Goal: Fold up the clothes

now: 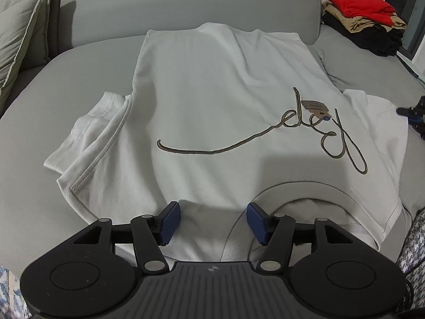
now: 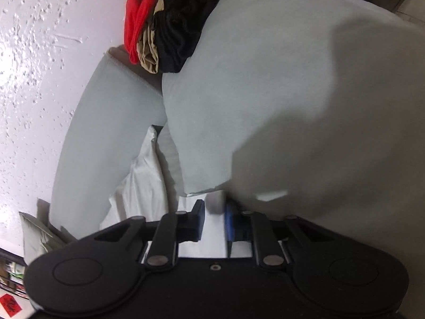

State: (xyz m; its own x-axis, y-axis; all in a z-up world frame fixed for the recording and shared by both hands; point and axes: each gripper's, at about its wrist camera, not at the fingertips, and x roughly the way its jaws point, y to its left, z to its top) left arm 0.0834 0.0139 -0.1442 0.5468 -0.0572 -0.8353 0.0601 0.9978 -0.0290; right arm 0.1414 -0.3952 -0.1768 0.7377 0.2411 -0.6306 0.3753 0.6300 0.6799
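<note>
A white T-shirt point(image 1: 212, 101) with a brown script print lies spread on the grey sofa seat point(image 1: 34, 146), collar point(image 1: 305, 199) nearest me. My left gripper point(image 1: 213, 222) is open, its blue pads just over the shoulder edge left of the collar. My right gripper point(image 2: 214, 219) is turned on its side at the shirt's right sleeve; a white fold of the T-shirt point(image 2: 215, 204) sits between its close-set blue pads. It also shows in the left wrist view point(image 1: 414, 114) at the right edge. A paper tag point(image 1: 316, 107) lies on the print.
A pile of folded clothes point(image 1: 364, 16), red on top over tan and black, sits at the sofa's far right; it also shows in the right wrist view point(image 2: 170, 18). A cushion point(image 1: 18, 40) leans at the far left. A white wall point(image 2: 39, 66) stands behind.
</note>
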